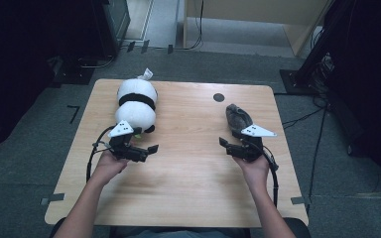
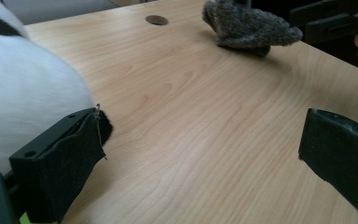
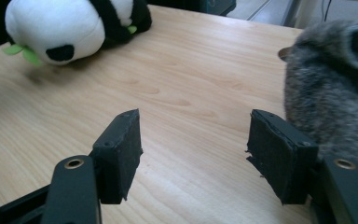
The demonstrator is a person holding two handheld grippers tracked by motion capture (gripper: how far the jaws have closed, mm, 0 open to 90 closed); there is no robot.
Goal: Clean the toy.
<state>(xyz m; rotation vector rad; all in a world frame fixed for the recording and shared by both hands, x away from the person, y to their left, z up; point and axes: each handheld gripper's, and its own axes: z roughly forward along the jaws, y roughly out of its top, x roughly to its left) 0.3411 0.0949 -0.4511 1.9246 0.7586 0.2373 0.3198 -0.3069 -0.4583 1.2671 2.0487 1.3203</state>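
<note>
A black-and-white panda plush [image 1: 136,104] lies at the far left of the wooden table [image 1: 188,178]. My left gripper [image 1: 146,141] is just in front of it, open. In the left gripper view the left jaw sits against the panda's white fur [image 2: 23,93], with only bare wood between the jaws of this gripper [image 2: 200,154]. A grey fuzzy cloth item [image 1: 238,116] lies at the far right. My right gripper [image 1: 230,138] stands open beside it. In the right gripper view the grey item [image 3: 331,84] is just outside the right jaw, and nothing is between the jaws of the gripper [image 3: 196,149].
A dark round hole [image 1: 219,97] marks the tabletop near its far edge. Beyond the table, cables [image 1: 302,119] run over the grey carpet, dark equipment stands at both sides, and a wooden cabinet [image 1: 258,15] stands behind.
</note>
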